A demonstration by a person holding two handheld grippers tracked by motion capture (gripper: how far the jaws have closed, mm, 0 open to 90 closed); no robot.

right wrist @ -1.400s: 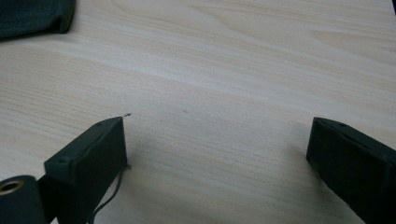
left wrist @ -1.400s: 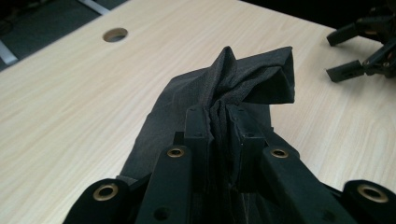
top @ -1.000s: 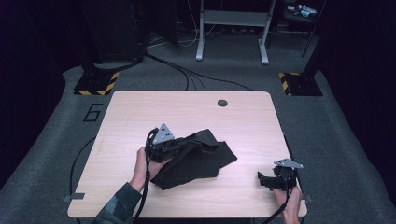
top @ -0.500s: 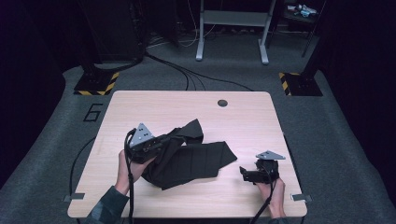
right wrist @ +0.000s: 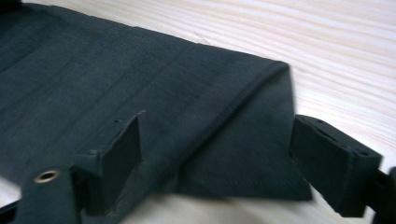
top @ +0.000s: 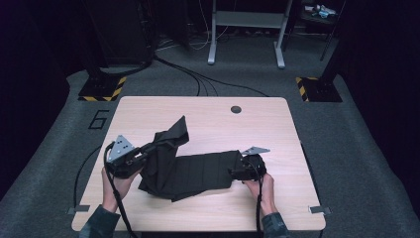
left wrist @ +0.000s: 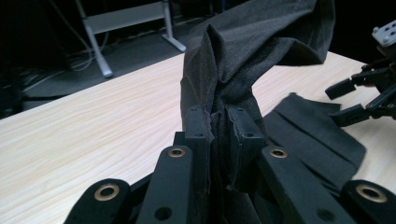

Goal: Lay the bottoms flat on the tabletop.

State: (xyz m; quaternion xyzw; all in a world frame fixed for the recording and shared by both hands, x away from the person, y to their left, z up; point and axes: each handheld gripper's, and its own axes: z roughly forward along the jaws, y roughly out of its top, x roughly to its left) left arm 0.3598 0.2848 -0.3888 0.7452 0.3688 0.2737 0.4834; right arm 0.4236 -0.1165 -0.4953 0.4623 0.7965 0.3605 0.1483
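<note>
Now the left gripper (left wrist: 219, 140) pinches the cloth (top: 198, 171) up while the right gripper (right wrist: 215, 168) sits open around its corner, so next it likely must close

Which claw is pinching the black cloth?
The left claw: its jaws are shut on the black cloth. The right claw is open around the cloth's corner.

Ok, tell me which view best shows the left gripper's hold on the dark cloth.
The left gripper view: its fingers are pressed together on a bunched fold of the dark cloth. The high view shows the left gripper at the cloth's raised end, the pinch itself too small. The right gripper view shows the cloth's flat corner.
</note>
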